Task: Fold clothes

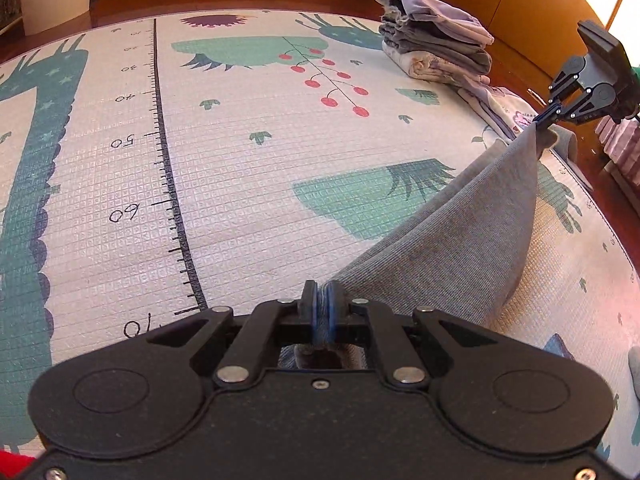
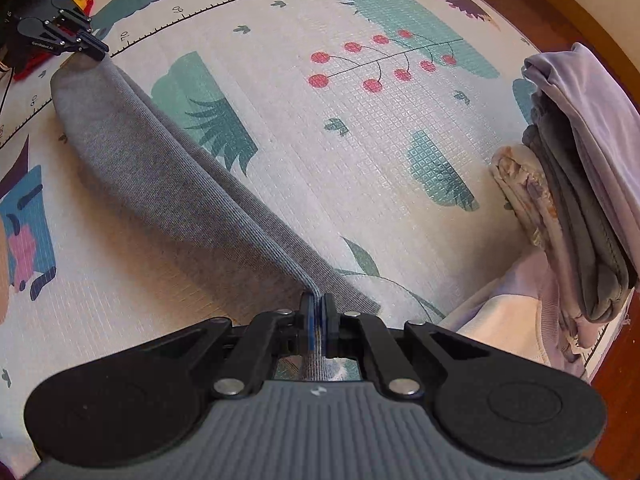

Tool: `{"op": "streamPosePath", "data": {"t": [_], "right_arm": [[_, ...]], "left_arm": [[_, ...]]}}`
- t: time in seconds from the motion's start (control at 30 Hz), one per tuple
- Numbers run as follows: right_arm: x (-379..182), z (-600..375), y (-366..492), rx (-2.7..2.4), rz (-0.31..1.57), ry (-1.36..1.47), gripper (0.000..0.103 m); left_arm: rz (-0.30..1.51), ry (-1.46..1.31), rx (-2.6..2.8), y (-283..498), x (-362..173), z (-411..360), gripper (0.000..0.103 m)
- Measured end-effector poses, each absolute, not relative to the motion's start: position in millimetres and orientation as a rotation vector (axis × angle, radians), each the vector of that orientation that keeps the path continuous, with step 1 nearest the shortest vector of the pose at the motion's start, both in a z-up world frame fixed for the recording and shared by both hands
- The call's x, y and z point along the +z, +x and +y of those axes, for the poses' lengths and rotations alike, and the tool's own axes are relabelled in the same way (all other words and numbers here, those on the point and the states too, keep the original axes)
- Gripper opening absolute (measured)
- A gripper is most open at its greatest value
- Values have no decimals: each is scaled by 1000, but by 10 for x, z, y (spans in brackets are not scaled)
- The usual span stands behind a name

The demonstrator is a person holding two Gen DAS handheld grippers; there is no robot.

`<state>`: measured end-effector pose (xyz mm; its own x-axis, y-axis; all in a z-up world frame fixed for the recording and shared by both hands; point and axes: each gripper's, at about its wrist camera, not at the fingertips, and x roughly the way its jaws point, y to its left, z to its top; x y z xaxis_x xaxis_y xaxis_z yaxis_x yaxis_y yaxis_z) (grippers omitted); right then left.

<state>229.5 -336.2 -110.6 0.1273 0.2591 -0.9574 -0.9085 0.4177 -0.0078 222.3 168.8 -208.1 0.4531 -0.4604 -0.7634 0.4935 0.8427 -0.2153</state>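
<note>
Left gripper (image 1: 323, 304): at the bottom centre of your left wrist view, jaws pinched tight on one end of the grey garment; in the right wrist view it sits at the upper left (image 2: 100, 49).

Grey garment (image 1: 460, 232): doubled over and stretched between your two grippers, lifted along its gripped edge, its lower fold sagging onto the mat; it runs from bottom centre to the right edge of the left wrist view, and from upper left to bottom centre of the right wrist view (image 2: 168, 176).

Play mat (image 1: 240, 184): pale, printed with a ruler scale, green plants and red berries, spread under everything.

Folded stack (image 1: 436, 48): grey, lilac and cream clothes piled at the mat's upper right corner, well apart from the garment.

Right gripper (image 2: 319, 304): jaws clamped on the garment's other end; it shows at the right edge of the left wrist view (image 1: 538, 122).
</note>
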Motion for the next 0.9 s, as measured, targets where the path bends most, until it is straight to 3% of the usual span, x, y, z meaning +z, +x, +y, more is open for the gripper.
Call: {"op": "streamPosePath", "data": {"t": [0.67, 0.9], "right_arm": [[-1624, -3350, 2633, 890, 1321, -588, 5], [-1215, -3464, 2495, 996, 1314, -542, 6]], "left_arm": [[875, 203, -517, 2309, -2308, 1469, 2], [807, 205, -554, 2097, -2148, 1552, 2]]}}
